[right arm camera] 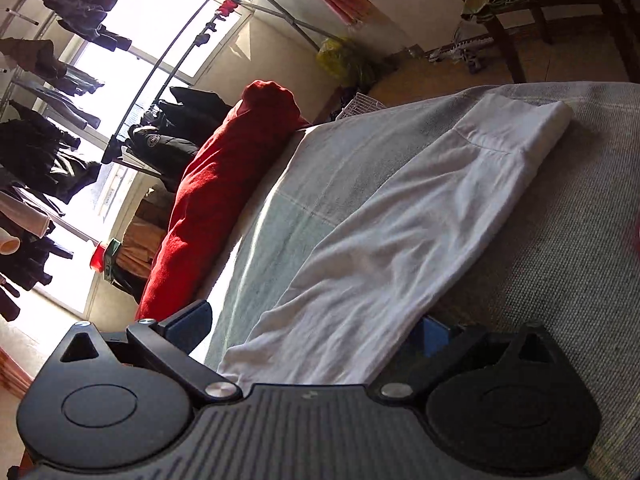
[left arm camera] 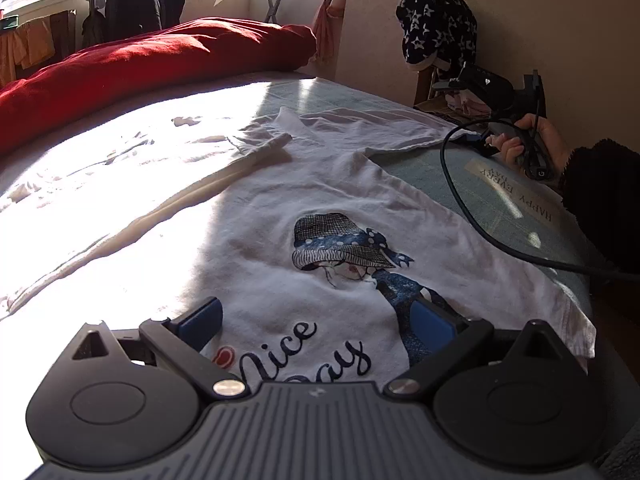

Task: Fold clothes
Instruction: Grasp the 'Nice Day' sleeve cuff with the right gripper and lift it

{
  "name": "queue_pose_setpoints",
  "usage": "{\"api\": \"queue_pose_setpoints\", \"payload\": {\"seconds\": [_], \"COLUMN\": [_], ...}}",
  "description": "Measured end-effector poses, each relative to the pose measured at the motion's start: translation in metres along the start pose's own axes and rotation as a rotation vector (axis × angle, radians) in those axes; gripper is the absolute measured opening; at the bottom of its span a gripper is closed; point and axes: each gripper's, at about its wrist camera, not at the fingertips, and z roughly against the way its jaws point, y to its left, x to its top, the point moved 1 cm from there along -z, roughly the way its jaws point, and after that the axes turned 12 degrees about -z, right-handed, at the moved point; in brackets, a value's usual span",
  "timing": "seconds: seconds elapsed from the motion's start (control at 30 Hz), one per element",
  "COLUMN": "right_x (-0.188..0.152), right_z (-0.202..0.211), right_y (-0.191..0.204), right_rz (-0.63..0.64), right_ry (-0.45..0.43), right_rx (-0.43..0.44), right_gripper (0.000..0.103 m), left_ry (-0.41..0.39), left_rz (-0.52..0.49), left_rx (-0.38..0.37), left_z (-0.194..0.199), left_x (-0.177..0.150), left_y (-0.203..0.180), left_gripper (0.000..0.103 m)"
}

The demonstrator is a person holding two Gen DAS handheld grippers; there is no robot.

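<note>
White T-shirt (left arm camera: 304, 216) lies spread print-up on the bed (left arm camera: 432, 168), one sleeve (right arm camera: 420, 216) reaching toward the bed's right edge, the far half in hard sunlight. Thin cotton knit: light, limp, no stiffness, likely to sag and crease where lifted, not slippery on the bedcover. Left gripper (left arm camera: 318, 322) hovers above the printed chest, fingers wide, holding nothing. Right gripper (right arm camera: 308, 334) sits at the sleeve, fingers wide, cloth lying between them but not pinched. Best holds, in my judgement: sleeve hem and shoulder seam, where doubled fabric gives the fingers something firmer. Red pillow (left arm camera: 160, 56) along the bed's far edge.
</note>
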Motion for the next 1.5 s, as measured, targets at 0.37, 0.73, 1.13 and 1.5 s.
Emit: {"api": "queue_pose_setpoints", "payload": {"seconds": [0.37, 0.73, 1.13, 1.5], "right_x": [0.011, 0.010, -0.014, -0.062], "right_z": [-0.023, -0.012, -0.006, -0.010], "right_y": [-0.003, 0.027, 0.070, 0.126], "right_rz": [0.042, 0.054, 0.066, 0.109], "right_ry": [-0.116, -0.052, 0.027, 0.126], "right_rx": [0.046, 0.113, 0.212, 0.271], "right_gripper": [0.103, 0.103, 0.103, 0.103], "left_ry": [0.004, 0.003, -0.001, -0.063], "left_rz": [0.002, 0.003, 0.011, 0.042], "left_rx": [0.008, 0.009, 0.028, 0.100], "left_z": [0.000, 0.000, 0.017, 0.056], "left_x": [-0.001, -0.001, 0.001, -0.006], "left_y": [0.001, 0.002, 0.001, 0.018], "left_gripper": [0.100, 0.100, 0.100, 0.100]}}
